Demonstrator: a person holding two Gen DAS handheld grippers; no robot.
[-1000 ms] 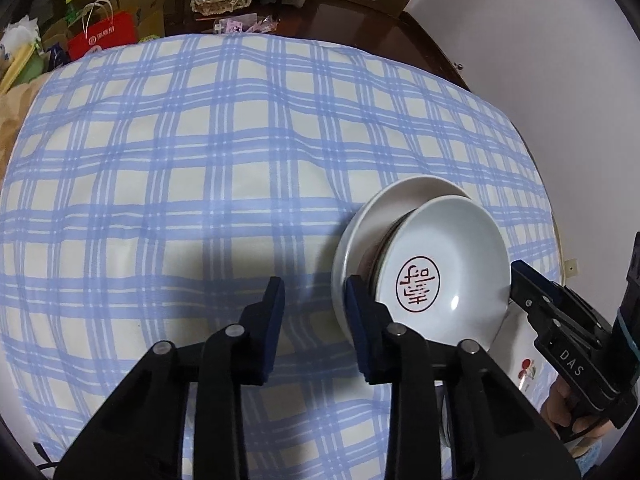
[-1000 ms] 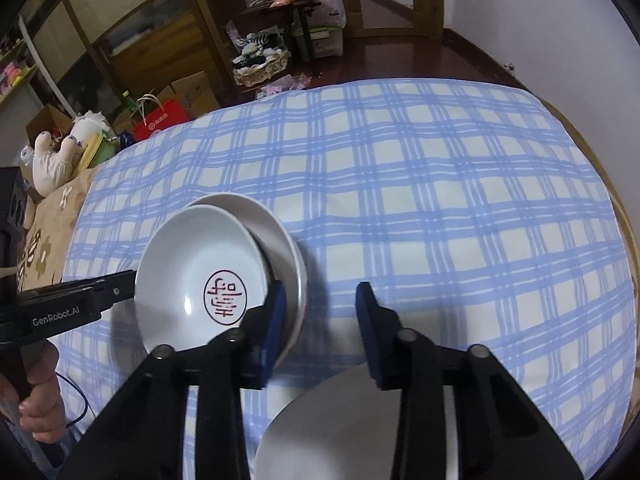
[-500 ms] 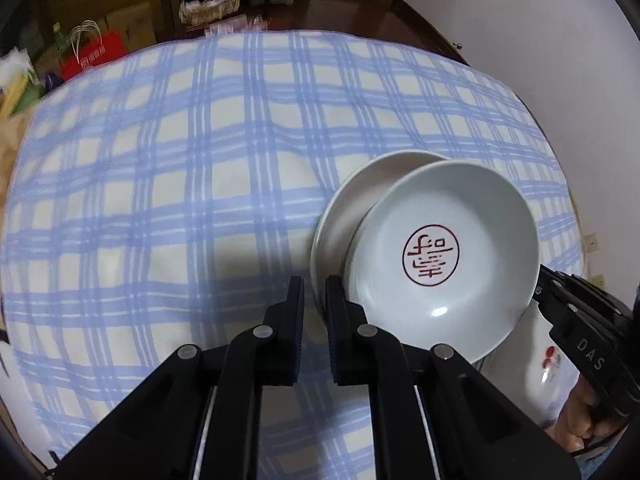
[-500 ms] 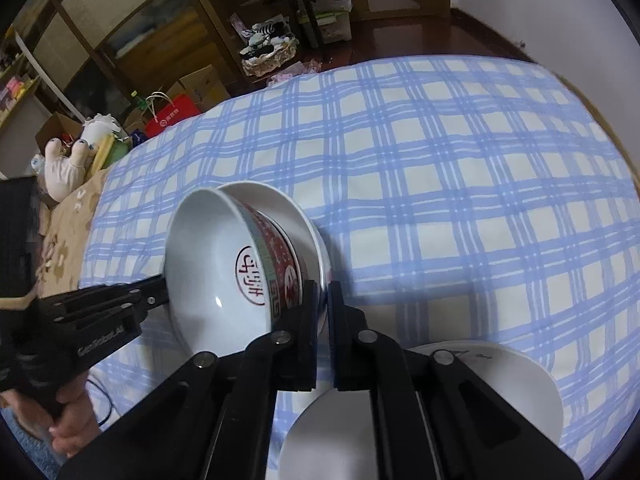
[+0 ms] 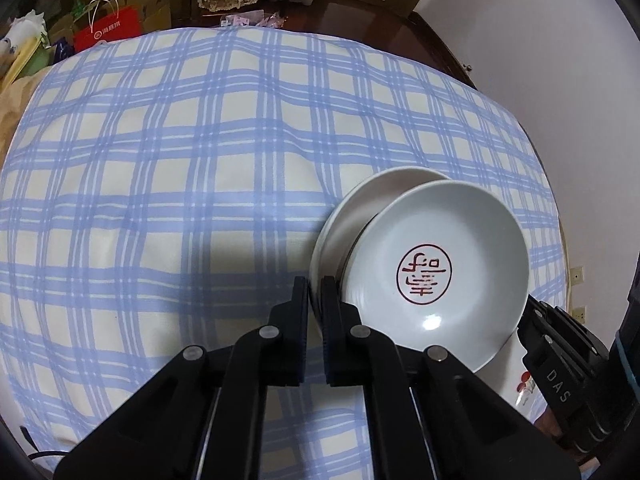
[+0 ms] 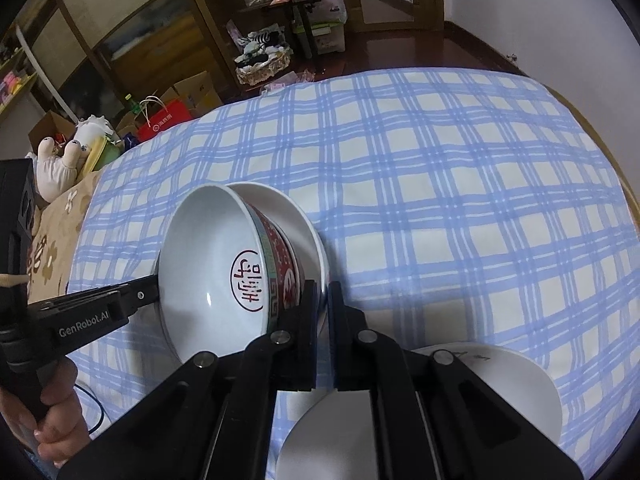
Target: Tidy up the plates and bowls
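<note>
A white bowl (image 5: 440,248) with a red seal mark inside leans in a wider white plate (image 5: 360,208) over the blue-checked tablecloth (image 5: 160,200). My left gripper (image 5: 315,284) is shut on the plate's near rim, just left of the bowl. In the right wrist view the bowl (image 6: 208,248) shows its red patterned outside, and my right gripper (image 6: 321,288) is shut on the plate (image 6: 280,204) at the opposite rim. The left gripper (image 6: 156,280) reaches the far side there, and the right gripper (image 5: 528,308) shows at the lower right of the left wrist view.
A second white plate (image 6: 520,392) lies on the cloth under my right gripper, near the table's edge. A white wall (image 5: 540,60) runs along the right. Past the far edge stand a red bag (image 5: 106,32), boxes and shelves. A hand (image 6: 52,432) holds the left gripper.
Both grippers have gone from open beside the plate to shut on its rim. The plate and bowl now look larger and tilted.
</note>
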